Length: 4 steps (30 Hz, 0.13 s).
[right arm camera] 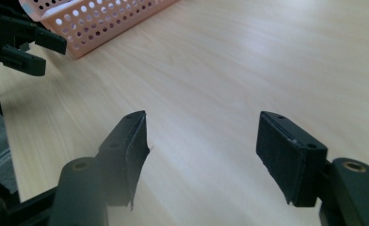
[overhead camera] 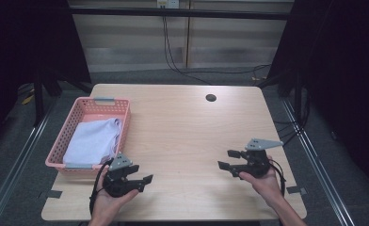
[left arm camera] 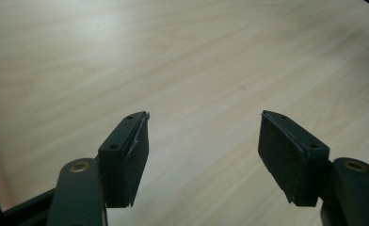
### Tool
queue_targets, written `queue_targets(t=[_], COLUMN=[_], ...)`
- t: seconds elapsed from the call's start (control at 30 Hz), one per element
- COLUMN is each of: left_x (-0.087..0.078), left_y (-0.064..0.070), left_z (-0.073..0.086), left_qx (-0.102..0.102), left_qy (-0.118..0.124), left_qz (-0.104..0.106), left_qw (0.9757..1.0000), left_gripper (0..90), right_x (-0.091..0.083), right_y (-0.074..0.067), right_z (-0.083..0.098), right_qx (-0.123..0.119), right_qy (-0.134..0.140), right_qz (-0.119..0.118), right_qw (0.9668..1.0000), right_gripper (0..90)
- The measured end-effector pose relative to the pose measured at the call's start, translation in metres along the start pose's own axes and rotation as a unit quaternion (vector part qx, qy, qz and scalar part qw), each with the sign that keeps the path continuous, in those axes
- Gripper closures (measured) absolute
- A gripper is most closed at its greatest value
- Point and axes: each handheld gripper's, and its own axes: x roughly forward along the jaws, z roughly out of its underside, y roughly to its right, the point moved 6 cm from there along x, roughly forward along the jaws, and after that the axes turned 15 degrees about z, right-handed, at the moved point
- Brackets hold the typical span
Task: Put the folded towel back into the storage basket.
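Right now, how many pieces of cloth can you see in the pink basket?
1: a pale lavender cloth lying folded in the pink basket at the table's left edge. More could be hidden beneath it.

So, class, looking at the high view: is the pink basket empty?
No, the pink basket holds a folded pale lavender cloth that covers most of its floor.

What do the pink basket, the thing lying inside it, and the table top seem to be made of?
The pink basket looks like moulded plastic with a matt finish: its walls are pierced by regular rows of holes. The pale lilac item inside is probably soft woven cloth, since it folds and creases. The table top shows light wood grain, likely a smooth laminate, with faint glare.
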Motion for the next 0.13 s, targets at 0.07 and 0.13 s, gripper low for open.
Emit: queue_targets(t=[0.07,0.13], left_x=[0.006,0.011], left_y=[0.002,0.004], left_z=[0.01,0.013], left_qx=[-0.004,-0.004], left_qy=[-0.019,-0.033], left_qz=[0.003,0.007], left_qw=[0.9998,0.9994], left_gripper=[34.3,33.8], right_x=[-0.005,-0.009], right_y=[0.004,0.011], right_z=[0.013,0.027], right_qx=[0.001,0.002], right_qy=[-0.008,-0.011], right_qz=[0.012,0.022], right_qw=[0.9999,0.9997], right_gripper=[33.5,33.1])
